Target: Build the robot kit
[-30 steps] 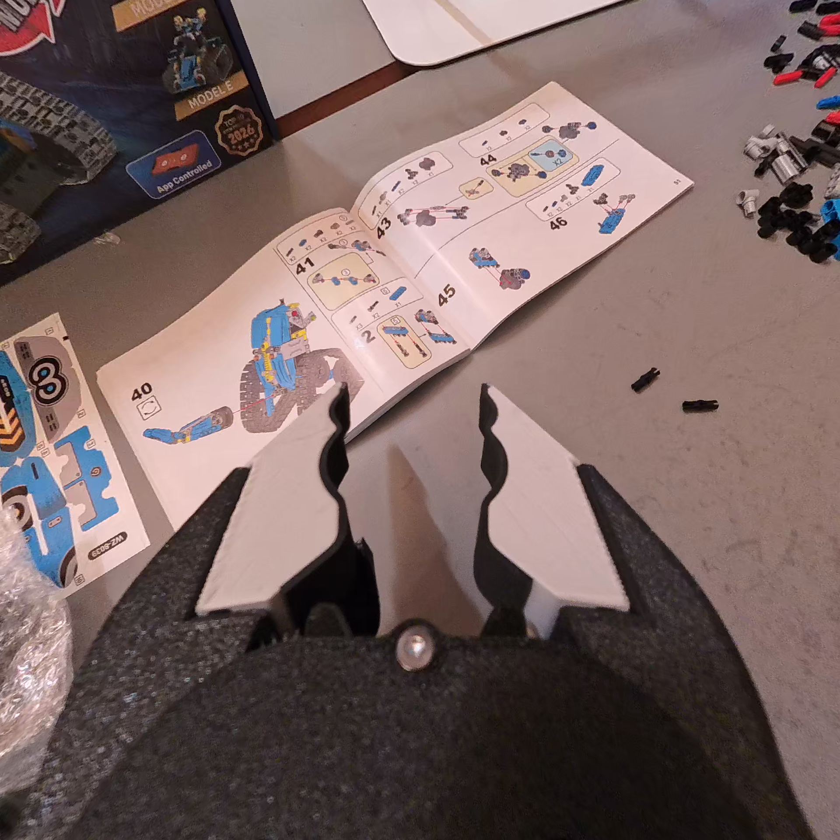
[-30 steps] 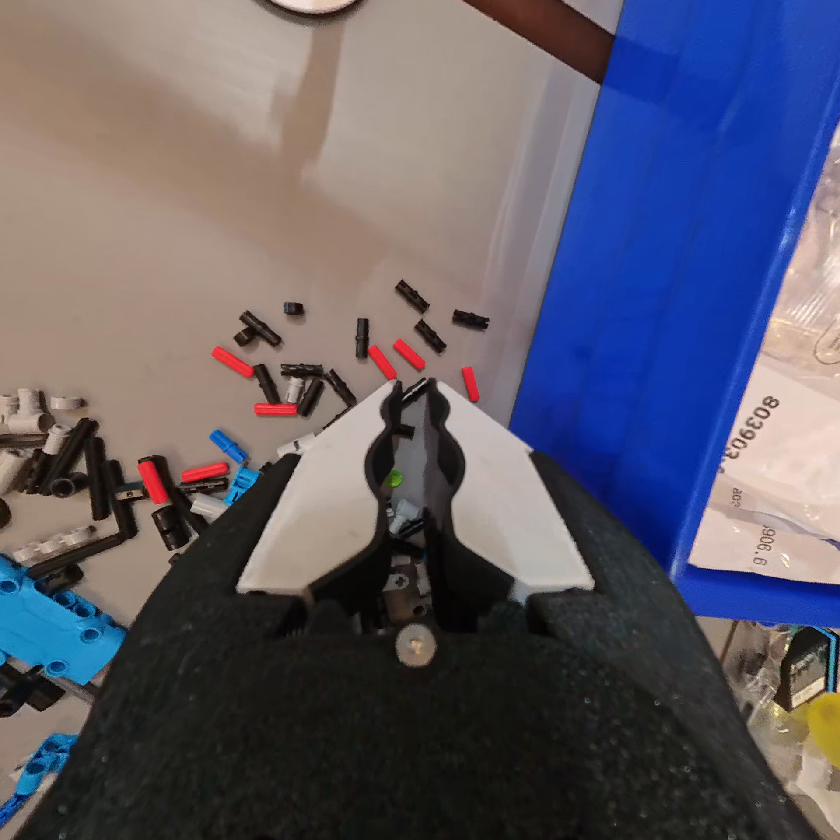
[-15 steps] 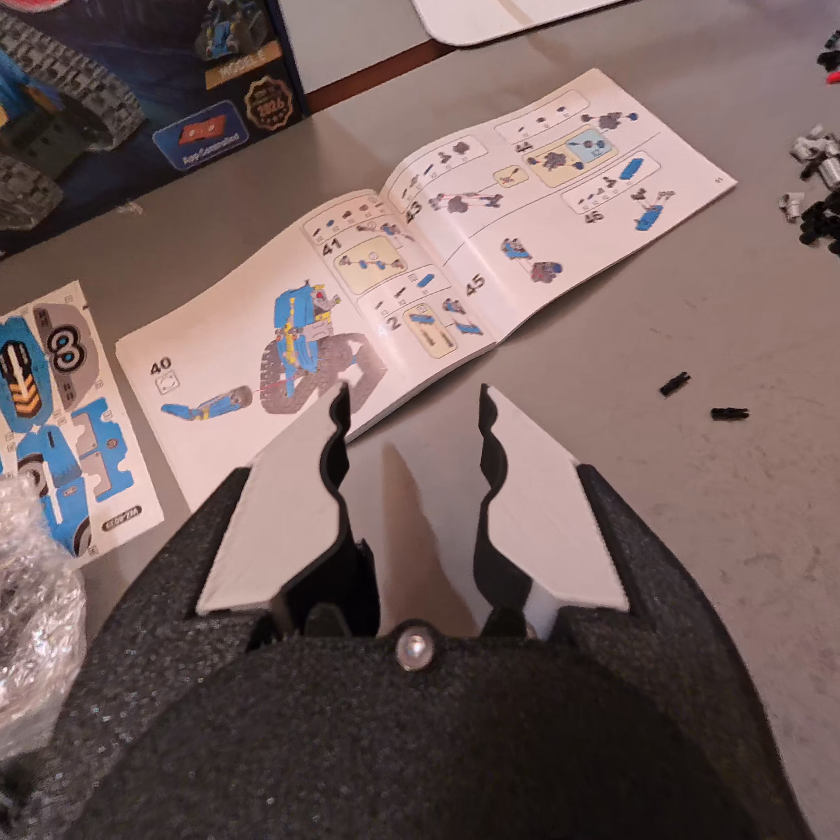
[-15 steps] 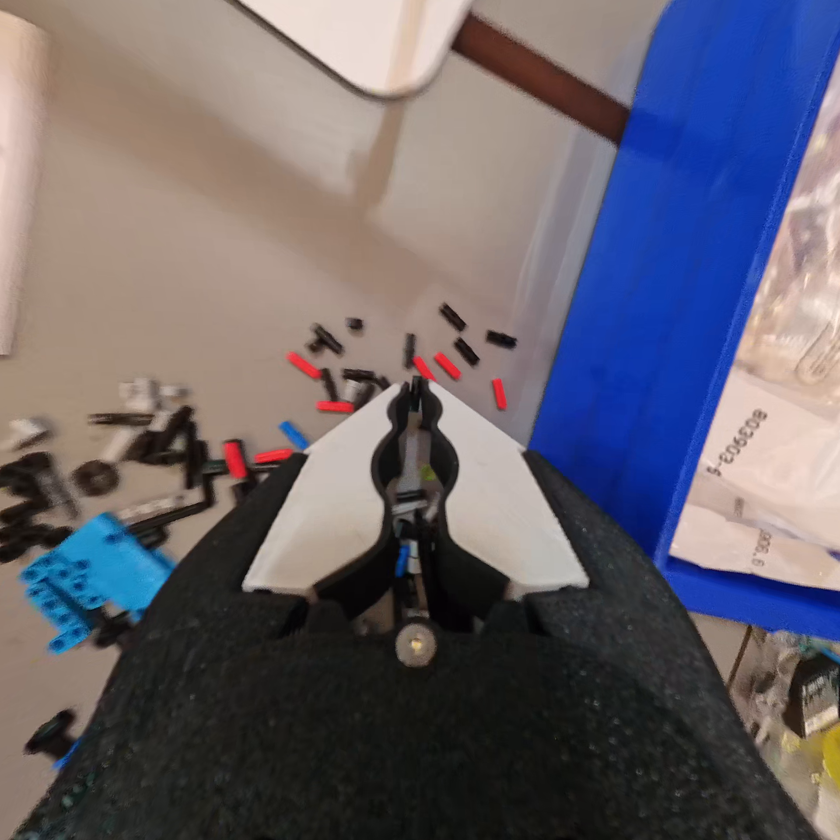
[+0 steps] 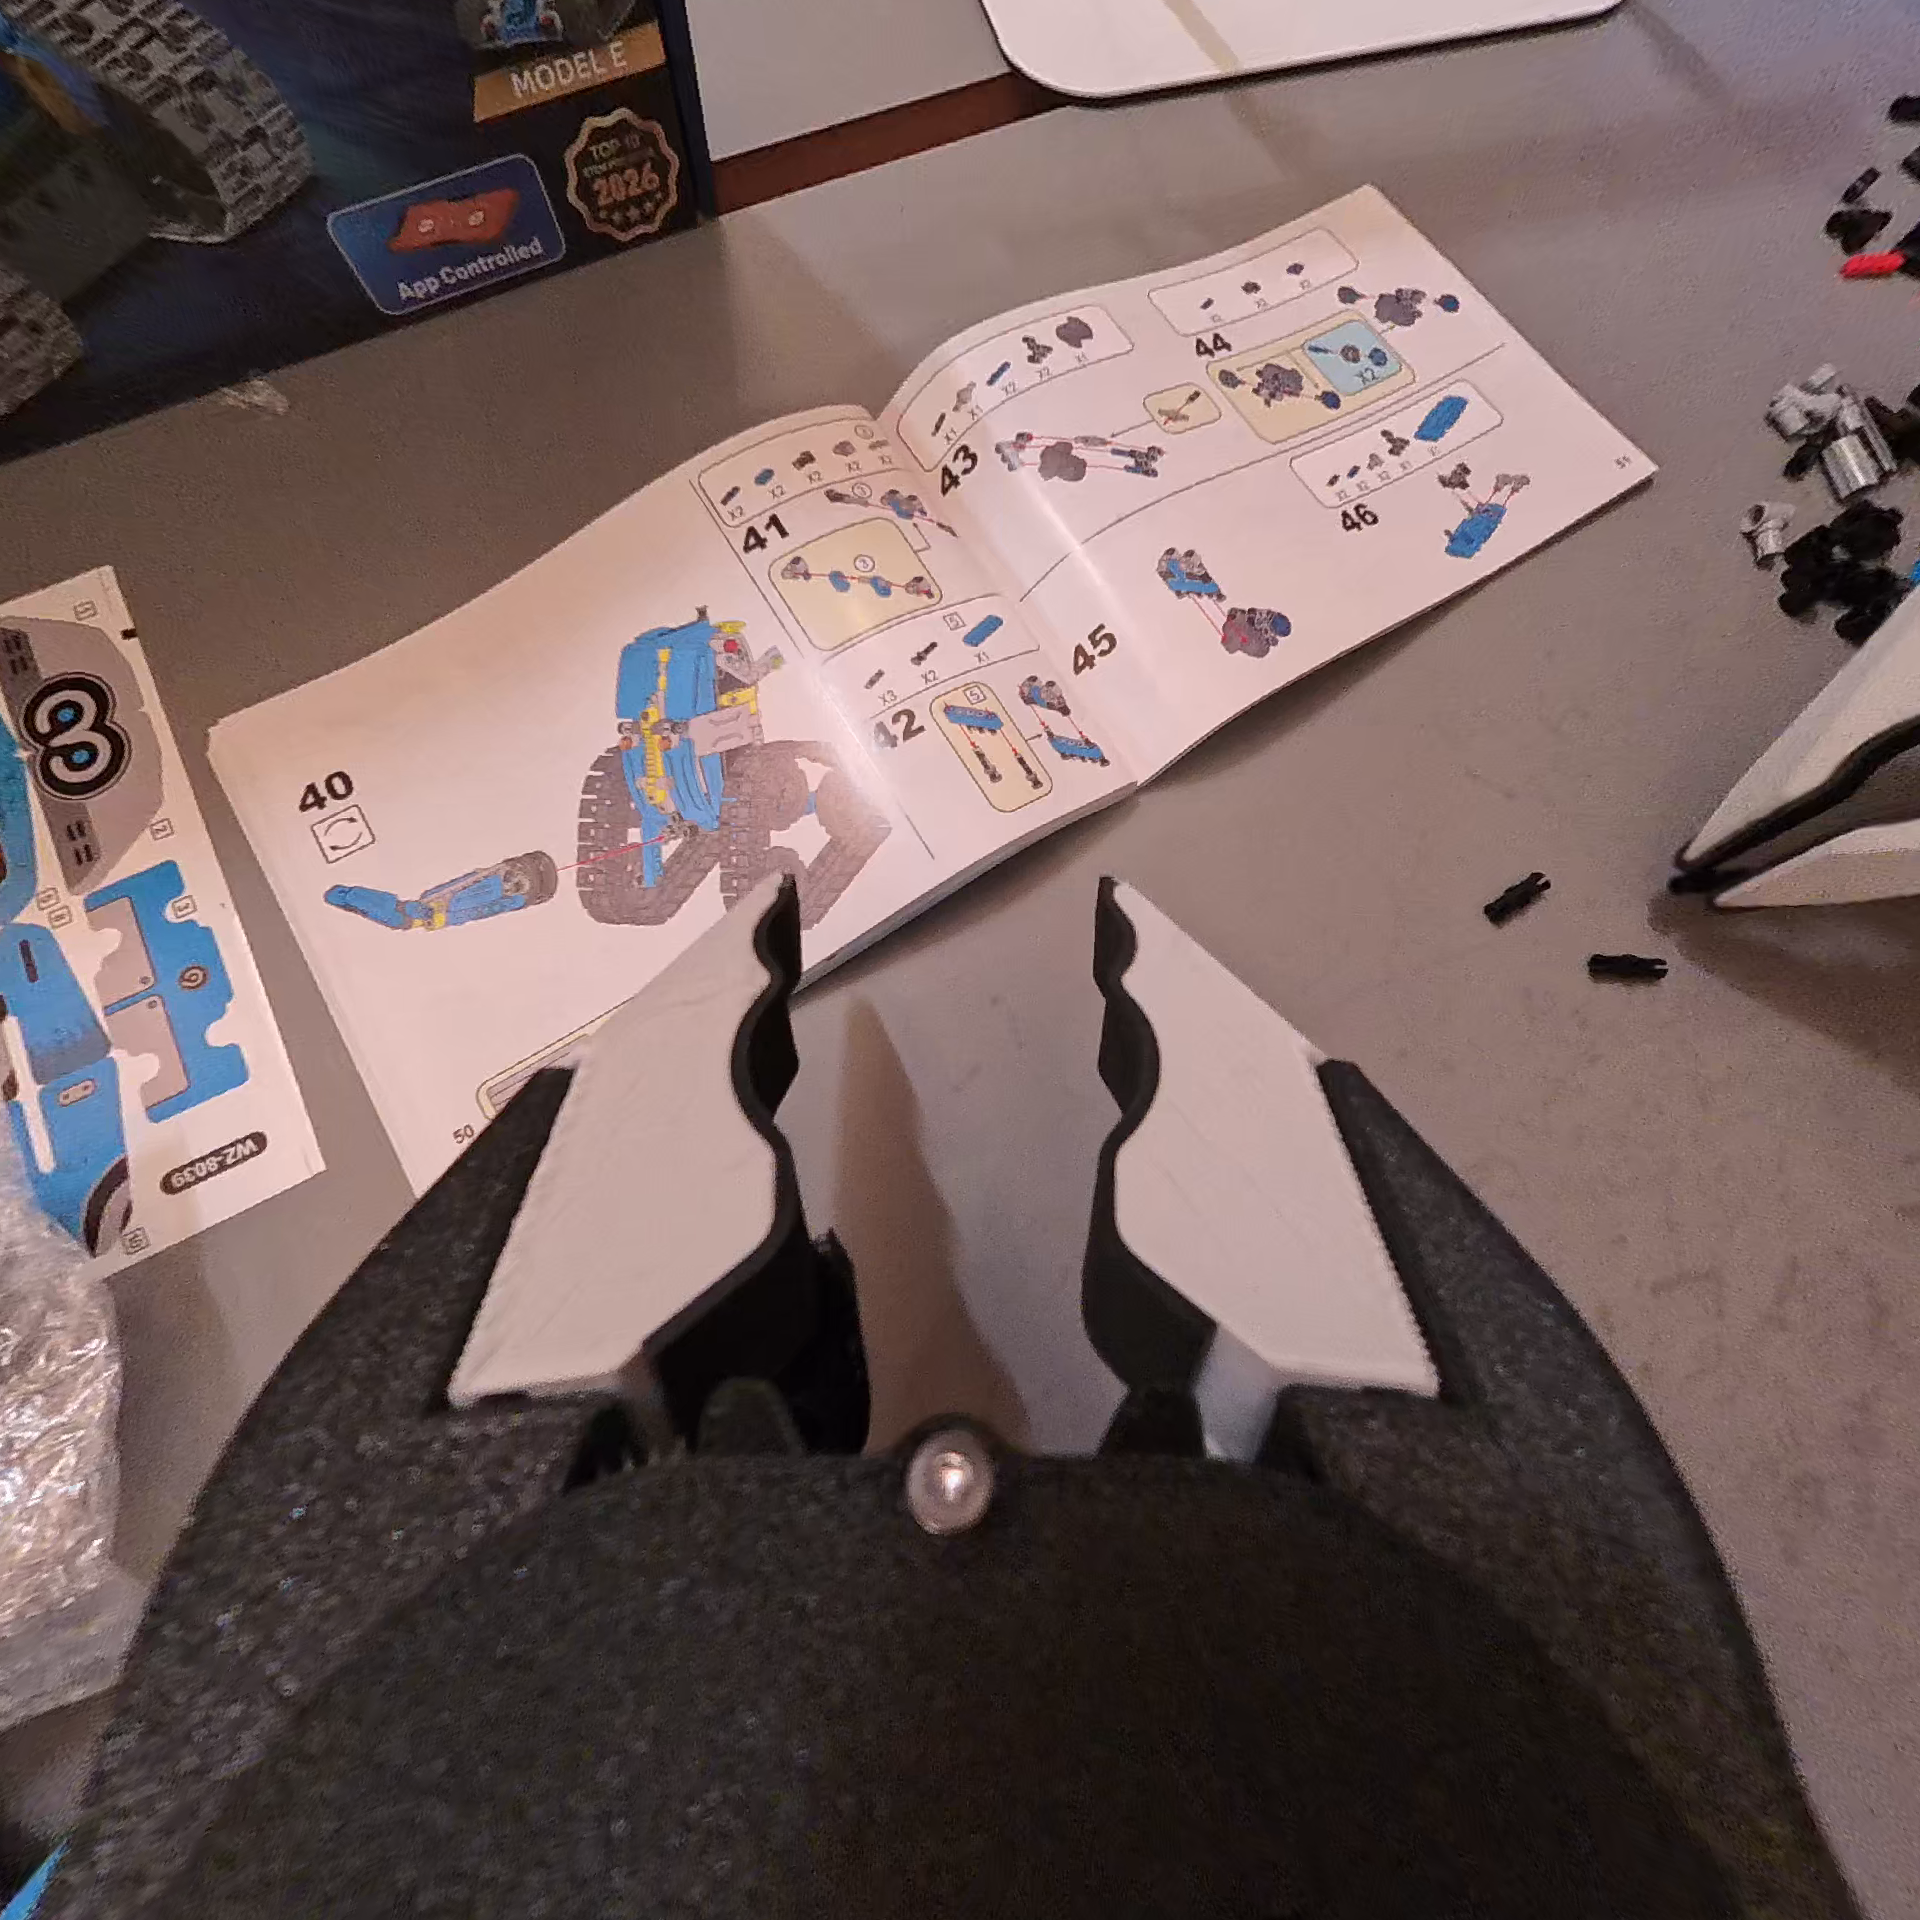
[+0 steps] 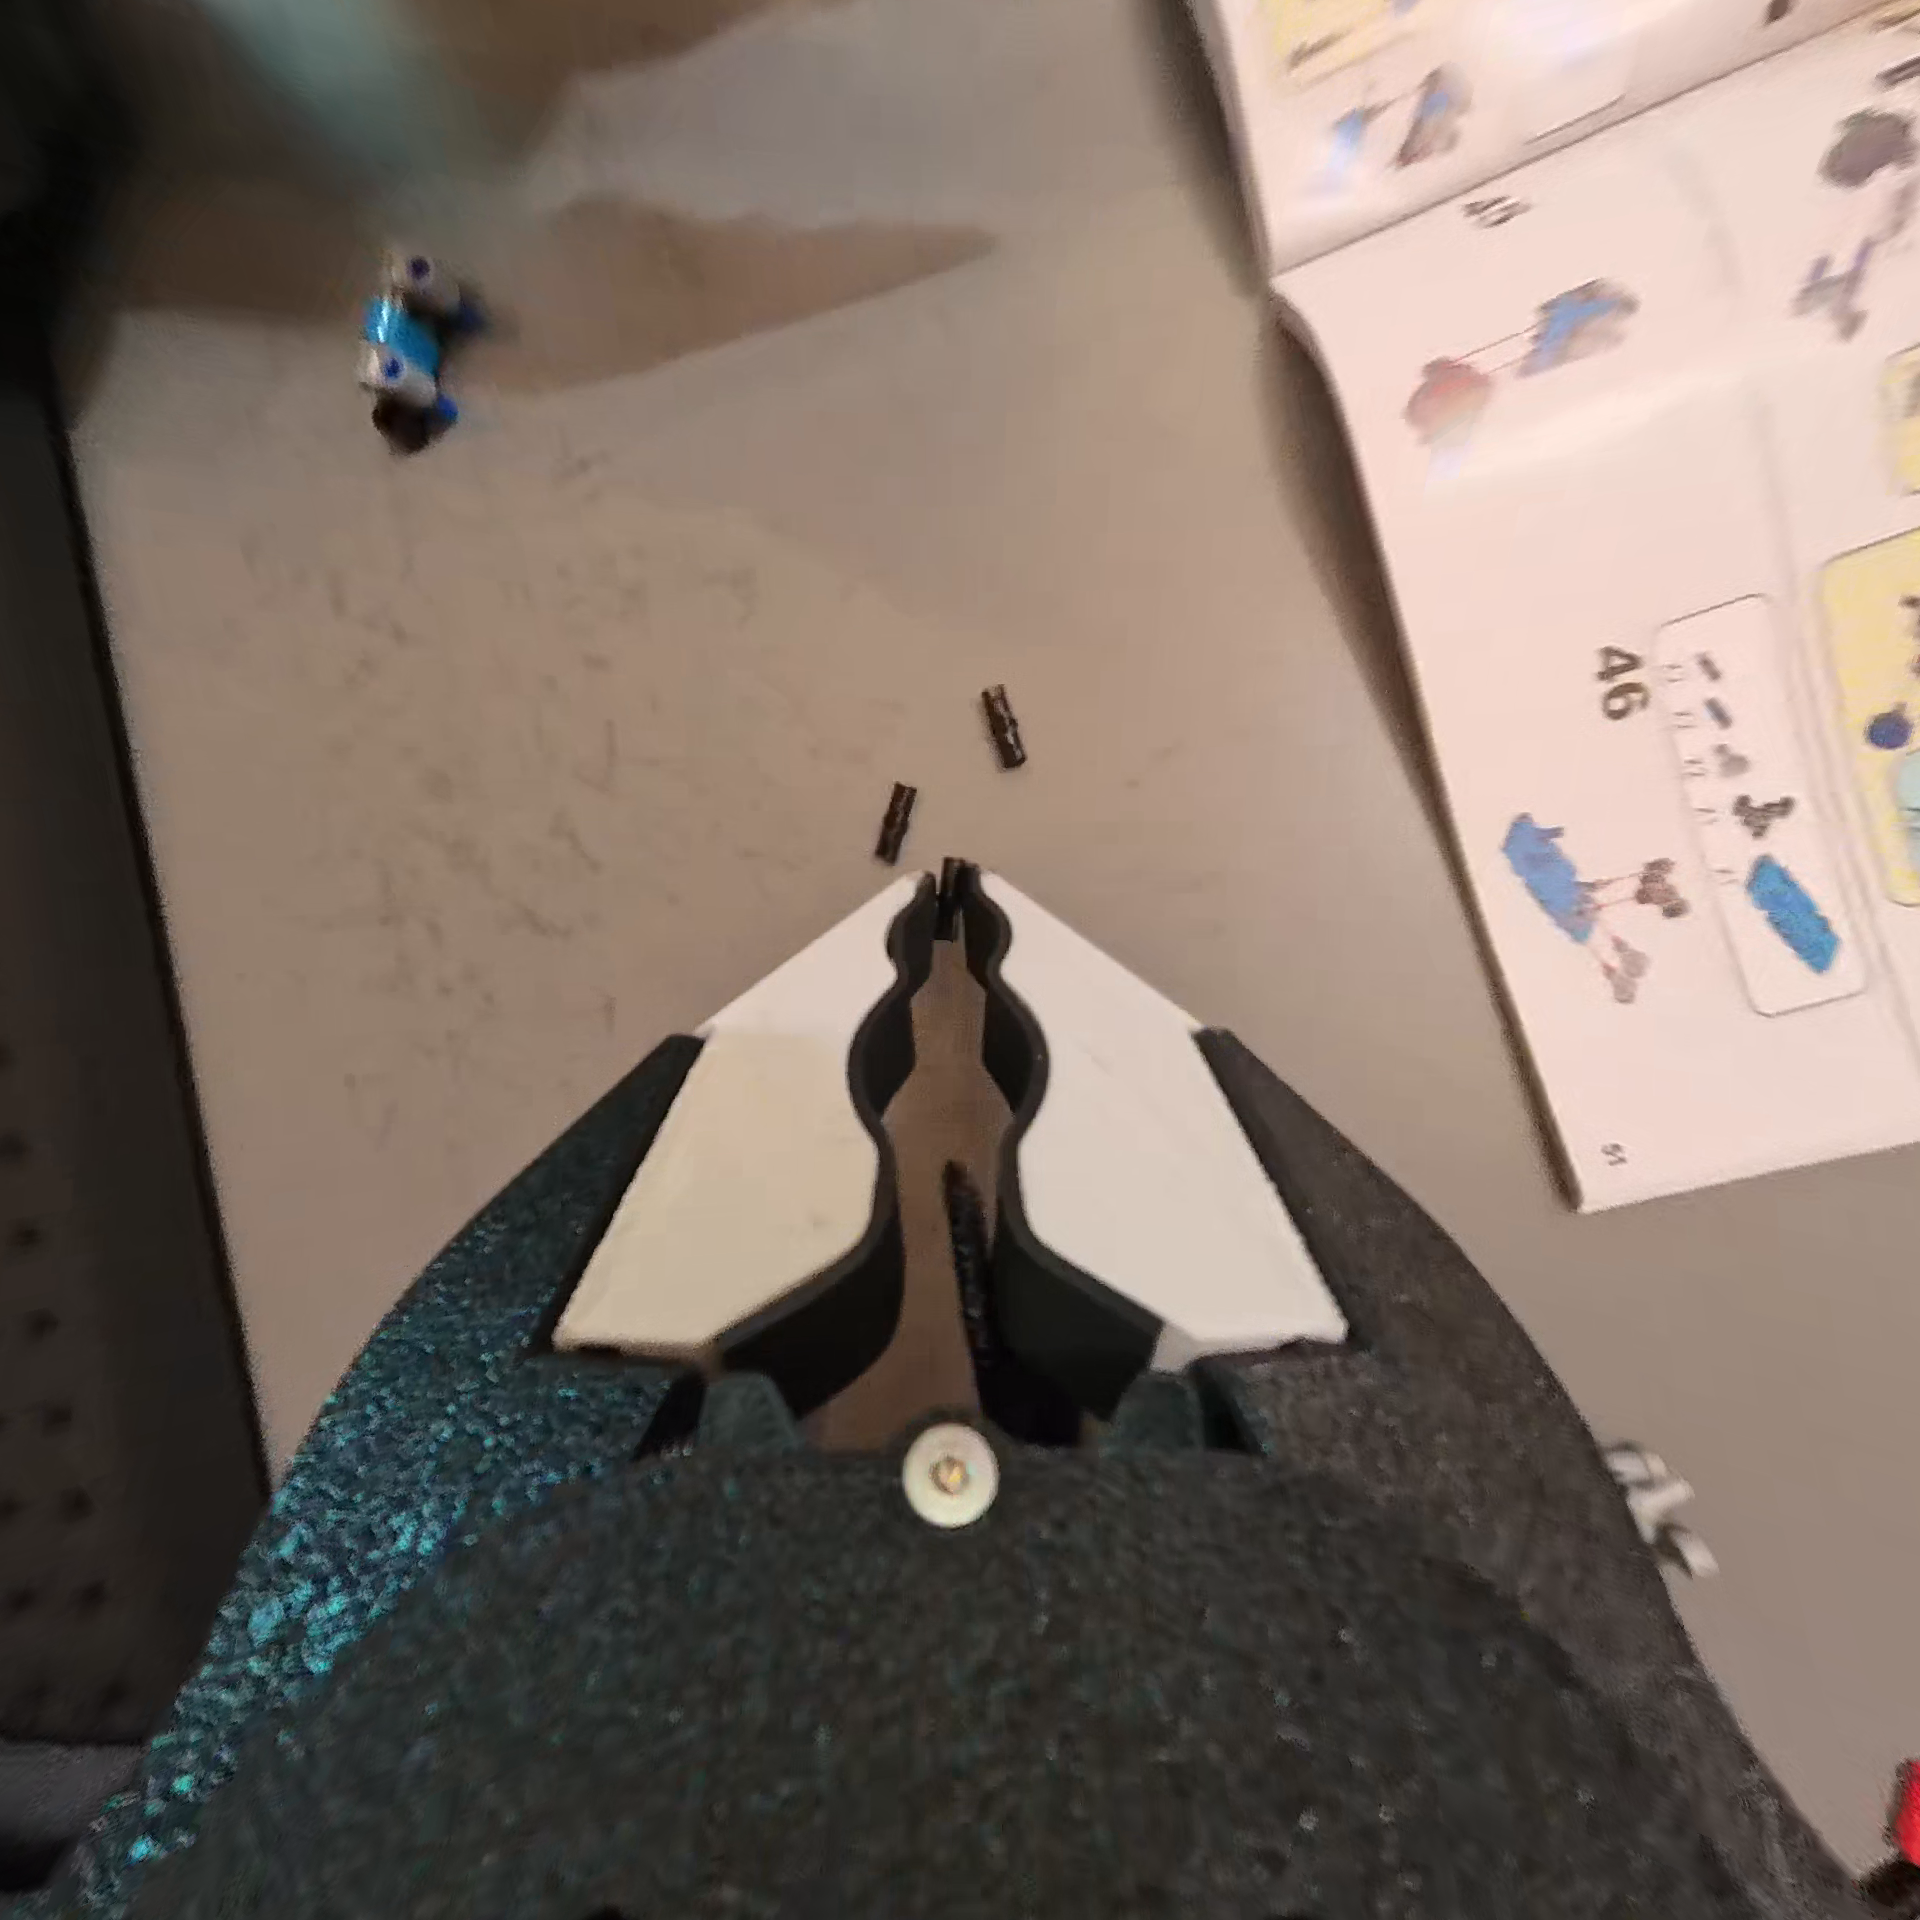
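Observation:
My right gripper (image 6: 948,896) is shut on a small black pin (image 6: 950,891) at its fingertips, just above the grey table. Two more black pins (image 6: 897,823) (image 6: 1004,727) lie on the table right in front of it. In the left wrist view the right gripper (image 5: 1704,873) shows at the right edge, beside the same two pins (image 5: 1517,897) (image 5: 1627,966). My left gripper (image 5: 943,904) is open and empty, hovering over the near edge of the open instruction booklet (image 5: 935,582).
A sticker sheet (image 5: 114,914) and a crinkled plastic bag (image 5: 47,1455) lie at the left. A dark toy box (image 5: 312,156) stands at the back left. Loose black and grey parts (image 5: 1839,520) sit at the right. A small blue-and-white assembly (image 6: 410,348) lies far left.
My right gripper closed on a black pin in the parts pile by the blue bin and carried it over beside the booklet, near two loose pins. My left gripper stayed open and shifted slightly.

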